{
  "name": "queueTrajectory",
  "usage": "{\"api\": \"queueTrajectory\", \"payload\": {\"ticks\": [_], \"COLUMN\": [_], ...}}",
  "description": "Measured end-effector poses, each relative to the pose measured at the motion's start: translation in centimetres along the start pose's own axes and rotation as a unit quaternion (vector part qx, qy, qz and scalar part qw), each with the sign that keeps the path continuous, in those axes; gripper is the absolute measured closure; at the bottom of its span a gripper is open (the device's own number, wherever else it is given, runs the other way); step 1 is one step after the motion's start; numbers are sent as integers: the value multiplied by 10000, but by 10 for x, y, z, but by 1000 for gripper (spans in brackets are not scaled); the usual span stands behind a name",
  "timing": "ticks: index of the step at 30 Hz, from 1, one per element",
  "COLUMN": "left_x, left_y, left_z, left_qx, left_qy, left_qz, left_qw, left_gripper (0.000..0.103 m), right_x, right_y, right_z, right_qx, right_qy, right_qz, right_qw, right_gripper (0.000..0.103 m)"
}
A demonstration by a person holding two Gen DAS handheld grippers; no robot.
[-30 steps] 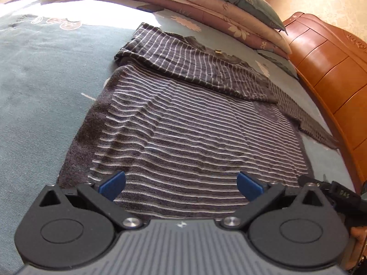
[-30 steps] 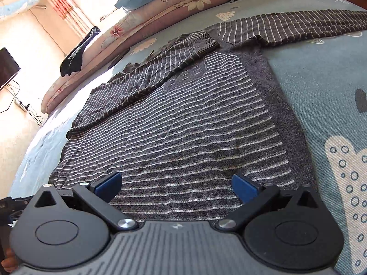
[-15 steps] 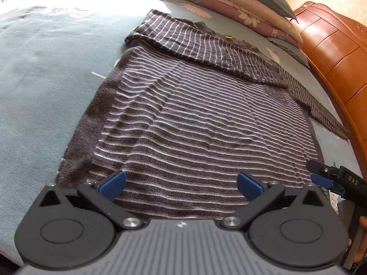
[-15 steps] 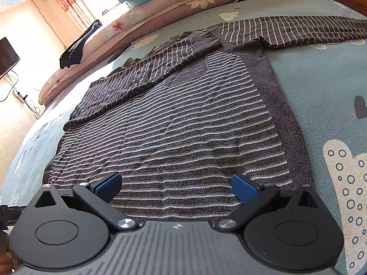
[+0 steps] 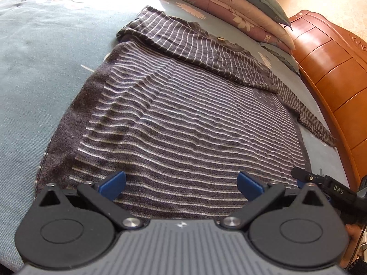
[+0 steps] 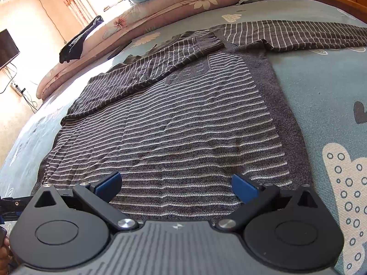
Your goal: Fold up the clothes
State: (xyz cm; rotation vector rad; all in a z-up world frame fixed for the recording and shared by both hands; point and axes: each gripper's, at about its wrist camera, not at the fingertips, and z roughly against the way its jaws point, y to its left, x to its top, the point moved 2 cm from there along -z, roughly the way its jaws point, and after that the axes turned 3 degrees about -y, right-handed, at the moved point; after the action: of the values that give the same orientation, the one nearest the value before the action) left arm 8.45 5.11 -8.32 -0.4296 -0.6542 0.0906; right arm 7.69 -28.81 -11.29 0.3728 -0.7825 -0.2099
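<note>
A dark grey sweater with thin white stripes [image 5: 183, 119] [image 6: 183, 123] lies flat on the bed. One sleeve [image 5: 195, 45] [image 6: 142, 73] is folded across its upper body. The other sleeve [image 5: 305, 112] [image 6: 298, 36] stretches out sideways over the bedspread. My left gripper [image 5: 181, 183] hovers open over the sweater's hem with nothing between its blue pads. My right gripper [image 6: 176, 184] is open too, just above the hem, and holds nothing. In the left wrist view the right gripper's body [image 5: 330, 190] shows at the right edge.
The teal patterned bedspread [image 5: 34, 73] [image 6: 332, 91] spreads on both sides of the sweater. Stacked floral quilts and pillows [image 5: 240, 6] [image 6: 183, 6] line the far side. An orange wooden headboard [image 5: 332, 73] stands to the right. A dark garment [image 6: 75, 41] hangs over the quilts.
Both grippers have shifted slightly along the hem, changing the viewing angle. They stay open. The sweater has not moved.
</note>
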Motion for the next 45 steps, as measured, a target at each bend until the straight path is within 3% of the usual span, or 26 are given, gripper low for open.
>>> {"api": "queueTrajectory", "payload": {"ticks": [4,7,13,16,18,20,22,26,30,33,34,36,38,43,45], "left_x": [3,-5,-22,-21,-21,-19,-18,-13,-8,-2,0,1,2,4,5], "left_y": [-12,-9,-10,-18,-23,-30,-39,-61,-80,-88,-90,-93,-95,-101,-104], "left_z": [-1,-24,-19,-21,-18,-12,-7,-16,-29,-36,-38,-45,-51,-68,-75], "left_qx": [-322,34,23,202,366,311,156,-96,-23,28,23,44,64,116,137], "left_qy": [-42,328,-104,-8,-106,-386,-605,-503,-422,-465,-484,-462,-440,-386,-364], "left_qz": [-116,-112,-381,-639,-552,-554,-658,-1054,-1474,-1658,-1666,-1671,-1677,-1690,-1695], "left_qw": [9994,9994,9992,9977,9977,9972,9959,9931,9882,9851,9848,9848,9848,9848,9848], "left_gripper": [1,1,1,1,1,1,1,1,1,1,1,1,1,1,1], "right_x": [-1,-3,-14,-22,-25,-22,-13,17,56,93,106,129,151,166,167], "right_y": [4,8,17,27,31,30,22,-11,-74,-140,-162,-209,-260,-381,-413], "right_z": [-1,-3,-5,-8,-8,-4,6,53,110,138,144,148,147,113,96], "right_qx": [-91,-185,-310,-553,-676,-626,-308,468,803,921,817,623,451,425,200], "right_qy": [14,21,36,62,77,34,-101,-992,-2104,-2580,-2637,-2721,-2807,-3027,-3030], "right_qz": [132,297,943,1456,1620,1433,1082,125,-1061,-1813,-1945,-2316,-2788,-4037,-4226], "right_qw": [9999,9994,9951,9878,9844,9877,9936,9939,9685,9445,9413,9319,9173,8623,8539], "right_gripper": [0,0,0,0,0,0,0,0,0,4,6,20,21,20,22]}}
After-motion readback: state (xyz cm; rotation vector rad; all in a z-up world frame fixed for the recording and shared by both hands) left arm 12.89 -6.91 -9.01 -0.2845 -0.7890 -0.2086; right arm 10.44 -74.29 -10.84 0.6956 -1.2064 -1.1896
